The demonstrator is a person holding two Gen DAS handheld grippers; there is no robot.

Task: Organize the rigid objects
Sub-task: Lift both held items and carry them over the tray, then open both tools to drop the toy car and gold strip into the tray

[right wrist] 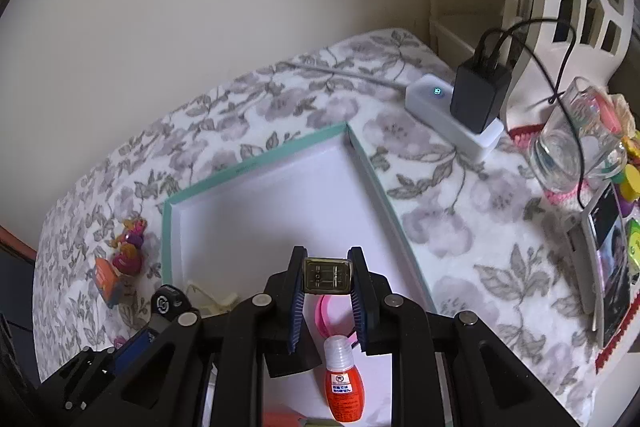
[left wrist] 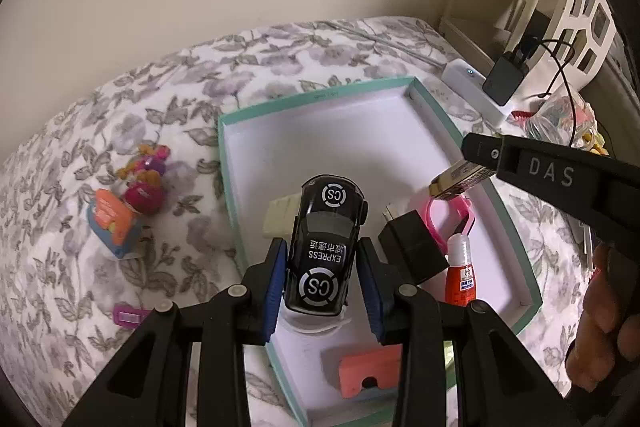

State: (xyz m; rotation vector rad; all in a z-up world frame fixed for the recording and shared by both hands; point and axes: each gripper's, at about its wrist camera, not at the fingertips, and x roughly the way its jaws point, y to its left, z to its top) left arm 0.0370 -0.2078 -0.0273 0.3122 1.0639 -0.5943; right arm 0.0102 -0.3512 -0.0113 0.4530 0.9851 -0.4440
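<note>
Floral bedspread [left wrist: 80, 155], teal-rimmed box [left wrist: 316, 95], left fingers [left wrist: 276, 275] apart around glossy car [left wrist: 324, 247], right fingers [right wrist: 298, 287] gripping rectangular lighter [right wrist: 327, 275].

Right wrist view. R gripper [right wrist: 327, 277] clamps a small gold-rimmed rectangular case [right wrist: 327, 277] btwn its blue-padded fingers [right wrist: 297, 291], above the teal-rimmed white box [right wrist: 256, 163]. Below it in the box: pink band [right wrist: 326, 313], orange glue bottle [right wrist: 342, 383], black block [right wrist: 294, 361]. Toy figures [right wrist: 126, 253] lie left of box on floral cloth [right wrist: 460, 227]. Black charger [right wrist: 480, 95] on white power strip [right wrist: 452, 119], far right.
</note>
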